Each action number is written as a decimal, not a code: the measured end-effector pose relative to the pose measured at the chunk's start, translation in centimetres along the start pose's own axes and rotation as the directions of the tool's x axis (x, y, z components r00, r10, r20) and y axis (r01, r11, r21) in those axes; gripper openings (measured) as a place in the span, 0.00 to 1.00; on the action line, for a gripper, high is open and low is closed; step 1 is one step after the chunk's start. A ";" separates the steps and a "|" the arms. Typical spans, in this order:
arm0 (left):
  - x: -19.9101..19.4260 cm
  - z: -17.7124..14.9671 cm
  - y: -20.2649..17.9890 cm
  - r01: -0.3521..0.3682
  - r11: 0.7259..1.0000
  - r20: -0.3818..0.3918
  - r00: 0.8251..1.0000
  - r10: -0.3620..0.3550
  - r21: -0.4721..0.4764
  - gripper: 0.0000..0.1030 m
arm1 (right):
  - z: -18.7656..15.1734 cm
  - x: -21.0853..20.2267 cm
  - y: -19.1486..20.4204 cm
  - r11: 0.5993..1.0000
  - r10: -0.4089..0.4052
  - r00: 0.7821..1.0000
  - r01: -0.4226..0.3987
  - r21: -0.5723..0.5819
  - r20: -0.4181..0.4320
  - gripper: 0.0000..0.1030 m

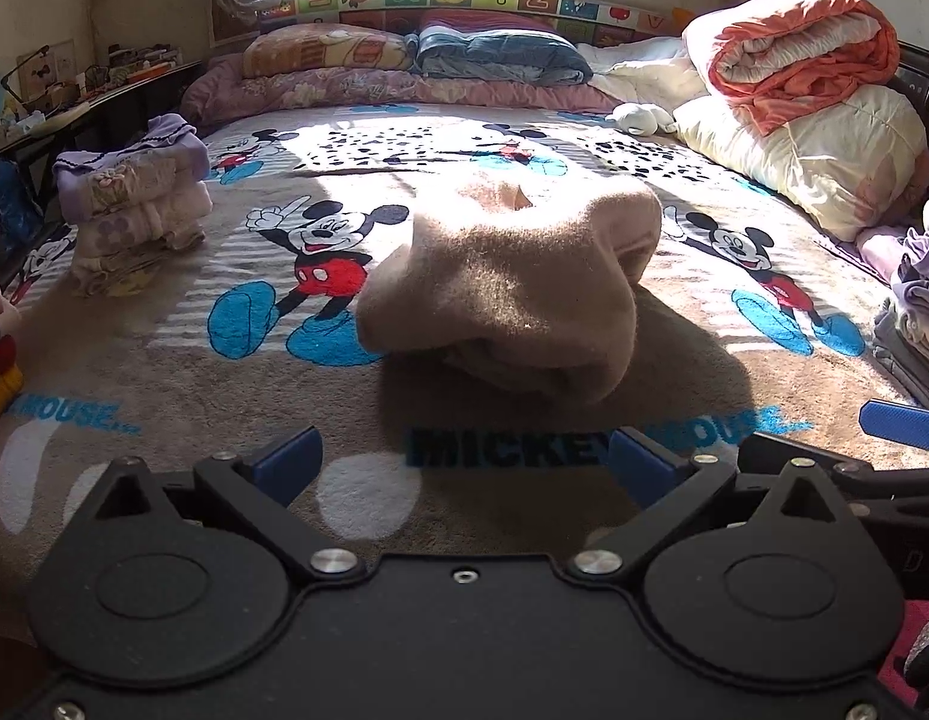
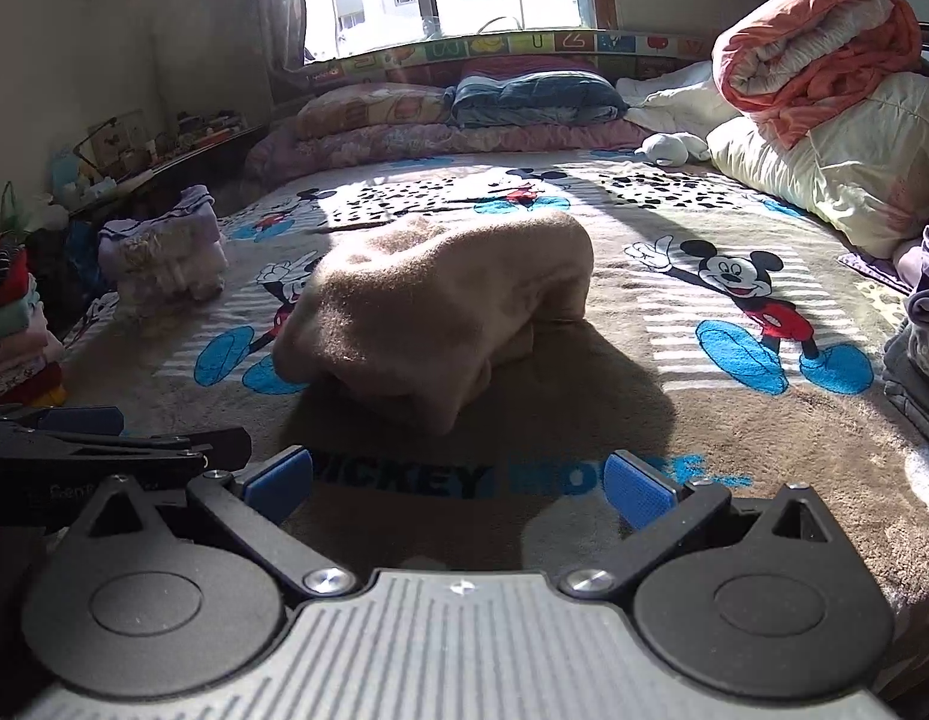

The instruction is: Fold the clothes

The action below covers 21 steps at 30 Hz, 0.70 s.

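A tan fleece garment (image 1: 512,282) lies folded into a thick bundle on the cartoon-mouse bedspread (image 1: 182,396), in the middle of the bed. The right wrist view shows the same tan bundle (image 2: 428,312) just beyond my fingers. My left gripper (image 1: 464,468) is open near the bed's front edge, short of the bundle, with nothing between its blue pads (image 1: 290,462). My right gripper (image 2: 458,486) is open too, beside the left one, also empty. A blue fingertip of the right gripper (image 1: 899,423) shows at the right edge of the left view.
A stack of folded pale clothes (image 1: 134,210) stands at the bed's left side. More folded clothes (image 2: 14,330) sit at the near left and unfolded ones (image 1: 914,312) at the right. Pillows and quilts (image 1: 806,102) line the far side and right corner. A cluttered shelf (image 1: 74,90) runs along the left wall.
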<state>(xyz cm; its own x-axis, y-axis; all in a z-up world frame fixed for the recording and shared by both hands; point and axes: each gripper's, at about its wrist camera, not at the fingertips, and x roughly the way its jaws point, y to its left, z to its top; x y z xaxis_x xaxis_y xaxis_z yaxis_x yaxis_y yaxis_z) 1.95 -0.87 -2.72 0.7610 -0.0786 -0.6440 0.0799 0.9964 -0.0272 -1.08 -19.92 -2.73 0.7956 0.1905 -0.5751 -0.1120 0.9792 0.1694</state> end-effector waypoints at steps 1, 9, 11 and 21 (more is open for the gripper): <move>0.3 0.1 0.0 0.001 1.000 -0.004 1.000 -0.001 0.001 1.00 | 0.1 0.3 0.0 1.000 0.003 1.000 -0.003 -0.001 0.000 1.00; 2.2 1.0 0.4 0.006 1.000 -0.032 0.999 -0.005 0.009 1.00 | 0.9 2.6 -0.7 1.000 0.010 1.000 -0.010 0.009 -0.013 1.00; 2.7 1.1 0.6 0.007 1.000 -0.040 0.999 -0.007 0.012 1.00 | 1.0 3.4 -1.0 1.000 0.026 0.999 -0.026 0.010 -0.031 1.00; 6.1 2.3 1.4 0.020 1.000 -0.088 0.996 -0.019 0.018 1.00 | 1.3 6.6 -2.6 0.998 0.069 0.997 -0.069 -0.010 -0.046 1.00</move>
<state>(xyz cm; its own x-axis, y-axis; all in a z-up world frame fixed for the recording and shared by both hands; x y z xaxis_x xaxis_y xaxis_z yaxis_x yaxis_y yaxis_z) 8.16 -0.07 -4.96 0.6996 -0.0943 -0.7083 0.1072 0.9939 -0.0264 5.23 -21.33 -5.95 0.7576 0.2603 -0.5985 -0.1725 0.9643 0.2011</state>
